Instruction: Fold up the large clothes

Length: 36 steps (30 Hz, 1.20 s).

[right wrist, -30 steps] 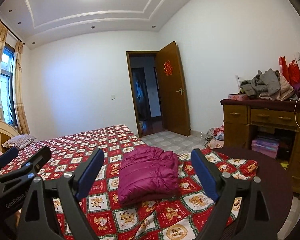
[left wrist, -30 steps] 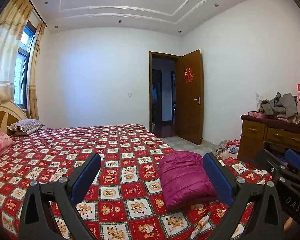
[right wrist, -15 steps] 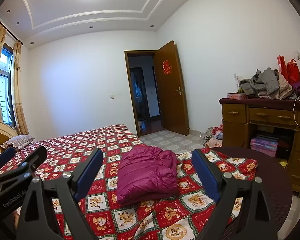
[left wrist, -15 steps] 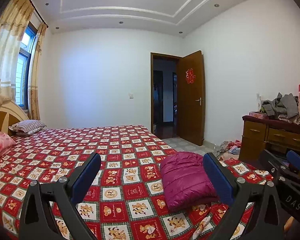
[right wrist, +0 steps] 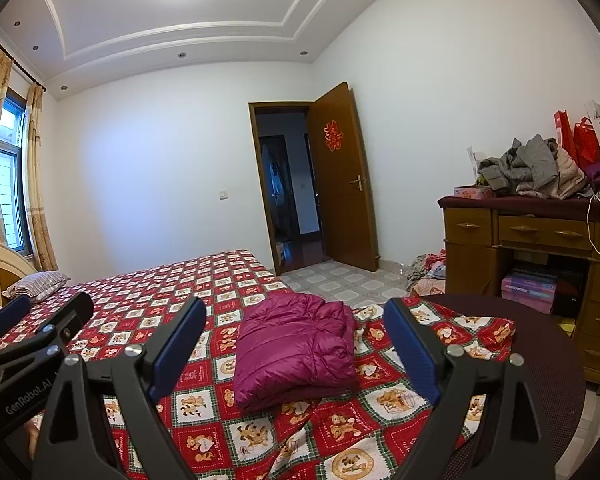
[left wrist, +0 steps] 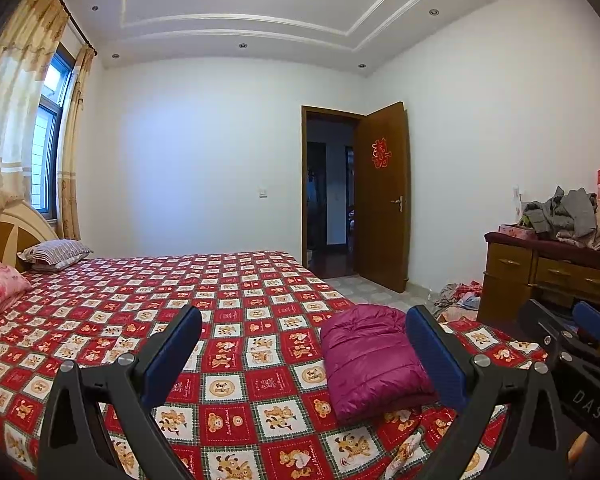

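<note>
A magenta puffer jacket (left wrist: pixel 370 358) lies folded into a compact bundle near the foot corner of the bed (left wrist: pixel 140 300), on the red checked bear-print cover. It also shows in the right wrist view (right wrist: pixel 296 346). My left gripper (left wrist: pixel 304 344) is open and empty, held above the bed to the left of the jacket. My right gripper (right wrist: pixel 296 340) is open and empty, held above and in front of the jacket. Neither gripper touches the jacket.
A wooden dresser (right wrist: pixel 540 240) piled with grey clothes (right wrist: pixel 532 168) stands at the right. A dark round table (right wrist: pixel 540 360) sits by the bed corner. Clothes lie on the tiled floor (right wrist: pixel 428 268). Pillows (left wrist: pixel 54 252) lie at the headboard. The door (right wrist: pixel 340 180) stands open.
Both grippers have tilted up and drawn back slightly, so the bed and jacket sit a little lower in view. The jacket has not moved.
</note>
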Tool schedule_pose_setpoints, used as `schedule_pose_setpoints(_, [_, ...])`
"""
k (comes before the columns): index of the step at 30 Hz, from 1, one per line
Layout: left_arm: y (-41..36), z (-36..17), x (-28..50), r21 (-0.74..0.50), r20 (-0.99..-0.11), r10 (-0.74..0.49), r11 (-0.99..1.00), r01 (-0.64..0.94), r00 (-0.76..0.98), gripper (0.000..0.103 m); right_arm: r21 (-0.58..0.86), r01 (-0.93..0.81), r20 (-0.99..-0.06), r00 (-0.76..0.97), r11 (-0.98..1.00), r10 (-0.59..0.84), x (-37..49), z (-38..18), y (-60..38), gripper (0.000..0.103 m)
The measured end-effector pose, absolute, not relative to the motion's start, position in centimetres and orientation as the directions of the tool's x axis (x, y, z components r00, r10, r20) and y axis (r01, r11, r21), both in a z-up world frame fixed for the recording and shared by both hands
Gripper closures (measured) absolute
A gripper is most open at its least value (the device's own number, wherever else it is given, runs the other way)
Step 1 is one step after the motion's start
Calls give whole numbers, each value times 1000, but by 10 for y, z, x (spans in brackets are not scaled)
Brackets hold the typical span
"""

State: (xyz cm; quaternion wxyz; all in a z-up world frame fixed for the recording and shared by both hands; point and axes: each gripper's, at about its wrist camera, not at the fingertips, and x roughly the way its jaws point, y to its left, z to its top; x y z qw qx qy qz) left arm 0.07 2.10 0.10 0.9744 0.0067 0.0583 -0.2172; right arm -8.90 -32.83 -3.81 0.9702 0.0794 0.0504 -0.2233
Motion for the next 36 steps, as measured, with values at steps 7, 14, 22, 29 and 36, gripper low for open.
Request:
schedule_pose_setpoints(7, [23, 2, 1, -17, -115, -421, 906, 422, 900, 1, 130, 440, -133, 896, 888, -424, -90, -38, -328, 11])
schedule_pose_setpoints(14, [23, 3, 2, -16, -115, -419, 907, 420, 900, 1, 130, 441, -132, 895, 888, -425, -90, -37, -328, 11])
schedule_pose_setpoints(22, [23, 3, 3, -18, -119, -415, 909, 416, 902, 1, 131, 442, -131, 895, 887, -427, -90, -37, -327, 11])
schedule_pose_setpoints(29, [26, 7, 5, -24, -112, -408, 913, 408, 906, 1, 137, 443, -130, 894, 886, -428, -92, -36, -328, 11])
schedule_pose_setpoints(36, [26, 10, 6, -19, -102, -417, 908, 418, 903, 1, 132, 448, -124, 893, 884, -433, -94, -35, -324, 10])
